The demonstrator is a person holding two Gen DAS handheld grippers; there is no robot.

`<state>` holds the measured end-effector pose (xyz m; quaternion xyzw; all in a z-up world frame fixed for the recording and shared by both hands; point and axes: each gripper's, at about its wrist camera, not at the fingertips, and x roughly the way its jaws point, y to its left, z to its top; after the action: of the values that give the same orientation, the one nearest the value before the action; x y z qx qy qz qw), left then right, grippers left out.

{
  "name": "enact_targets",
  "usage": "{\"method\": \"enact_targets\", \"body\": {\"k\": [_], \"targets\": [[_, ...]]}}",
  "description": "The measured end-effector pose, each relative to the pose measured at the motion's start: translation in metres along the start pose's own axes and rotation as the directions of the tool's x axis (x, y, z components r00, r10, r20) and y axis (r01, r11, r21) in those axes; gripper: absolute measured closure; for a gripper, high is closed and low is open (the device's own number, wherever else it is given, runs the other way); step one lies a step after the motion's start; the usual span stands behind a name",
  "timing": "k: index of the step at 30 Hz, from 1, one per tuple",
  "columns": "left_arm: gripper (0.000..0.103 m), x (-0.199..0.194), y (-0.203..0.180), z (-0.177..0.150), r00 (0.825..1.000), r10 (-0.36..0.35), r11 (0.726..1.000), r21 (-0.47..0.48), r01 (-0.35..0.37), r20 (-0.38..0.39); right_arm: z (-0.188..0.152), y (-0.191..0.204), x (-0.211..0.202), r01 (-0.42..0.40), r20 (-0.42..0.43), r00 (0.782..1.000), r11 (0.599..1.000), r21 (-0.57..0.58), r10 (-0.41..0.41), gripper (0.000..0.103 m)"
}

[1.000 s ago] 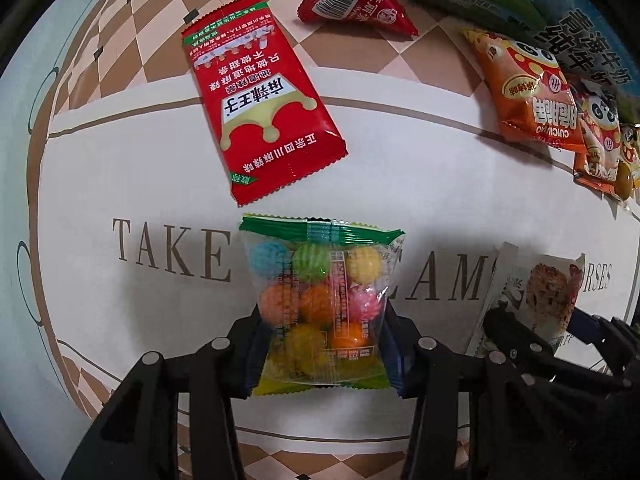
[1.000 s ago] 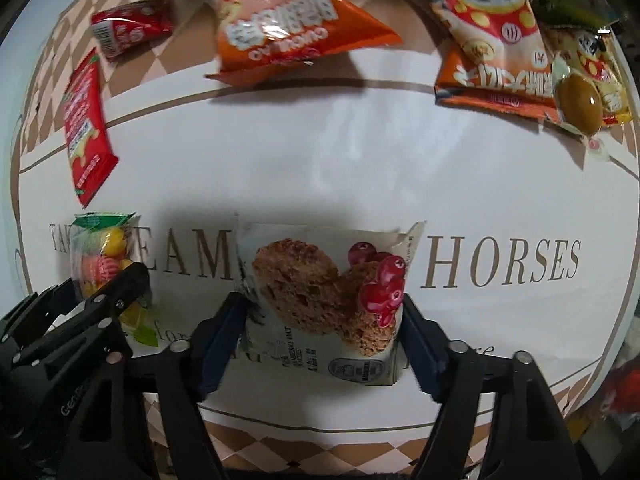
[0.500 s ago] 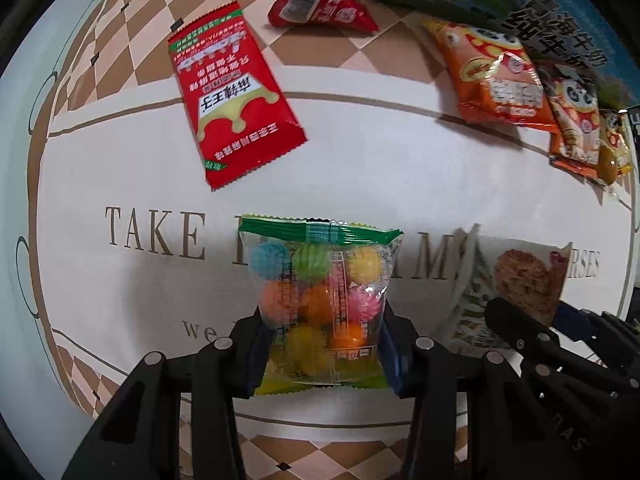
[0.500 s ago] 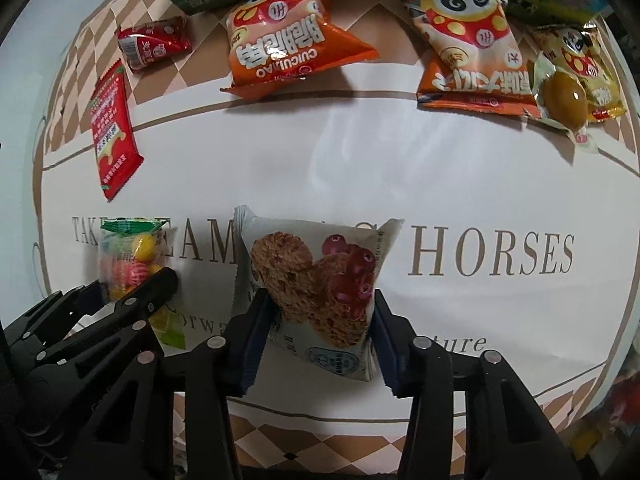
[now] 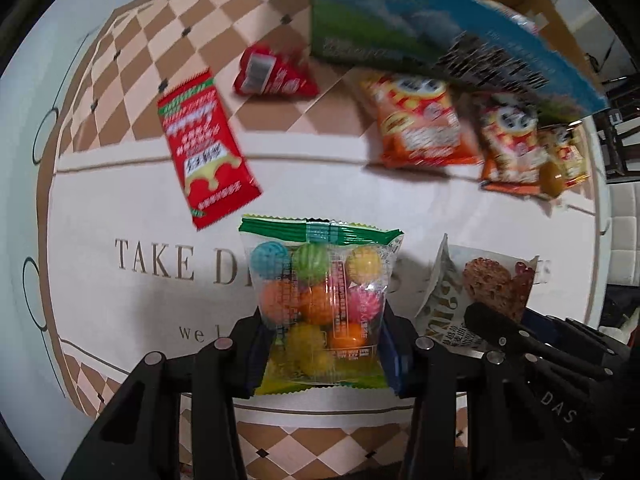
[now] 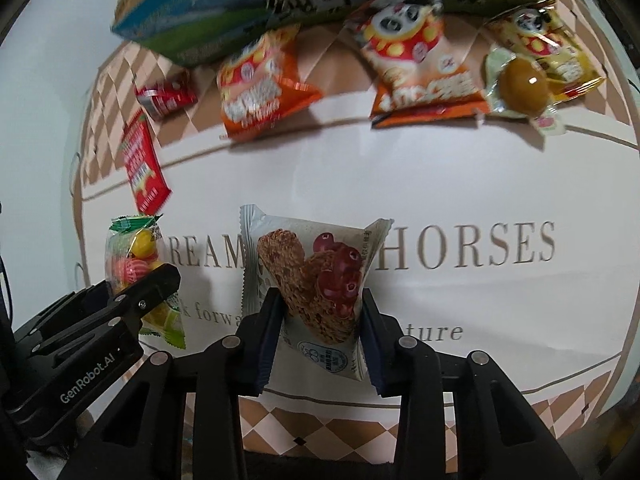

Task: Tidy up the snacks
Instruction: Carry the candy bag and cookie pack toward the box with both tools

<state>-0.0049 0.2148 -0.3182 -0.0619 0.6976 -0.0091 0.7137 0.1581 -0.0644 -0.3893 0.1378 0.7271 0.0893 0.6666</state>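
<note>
The left tongs [image 5: 324,344] are clamped on a clear bag of coloured candy balls [image 5: 320,300]; just right of it, the right tongs [image 6: 320,336] pinch a cranberry oat-bar packet [image 6: 312,280]. Both snacks sit above the bench [image 6: 460,184], with the blue-green box [image 5: 420,36] well beyond the candy bag.

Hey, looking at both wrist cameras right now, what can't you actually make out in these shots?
- Lower part of the candy ball bag: left wrist view, hidden between the left gripper fingers.
- Print on the red sachet and orange snack bags: left wrist view, motion blur.
- Contents of the blue-green box: right wrist view, cut off by the top edge.
- Tablecloth lettering: partly covered by the cookie packet in the right gripper.
</note>
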Motion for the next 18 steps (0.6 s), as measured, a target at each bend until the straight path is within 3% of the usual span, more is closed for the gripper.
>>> {"method": "enact_targets", "body": {"k": [5, 8, 13, 18], "targets": [[0.060, -0.039, -0.025, 0.020, 0.998, -0.041, 0.998, 0.051, 0.039, 0.047, 0.010, -0.007, -0.045, -0.056, 0.057, 0.997, 0.998, -0.009, 0.056, 0.063], [0.060, -0.078, -0.017, 0.056, 0.994, -0.072, 0.994, 0.084, 0.065, 0.081, 0.026, -0.013, -0.085, -0.072, 0.110, 0.991, 0.997, -0.033, 0.075, 0.063], [0.060, -0.121, -0.030, 0.113, 0.984, -0.095, 0.989, 0.127, 0.076, 0.152, 0.071, -0.010, -0.140, -0.085, 0.196, 0.976, 0.994, -0.066, 0.097, 0.063], [0.060, -0.136, -0.052, 0.173, 0.982, -0.083, 0.984, 0.170, 0.054, 0.170, 0.130, -0.007, -0.165, -0.077, 0.242, 0.966, 0.994, -0.080, 0.094, 0.063]]}}
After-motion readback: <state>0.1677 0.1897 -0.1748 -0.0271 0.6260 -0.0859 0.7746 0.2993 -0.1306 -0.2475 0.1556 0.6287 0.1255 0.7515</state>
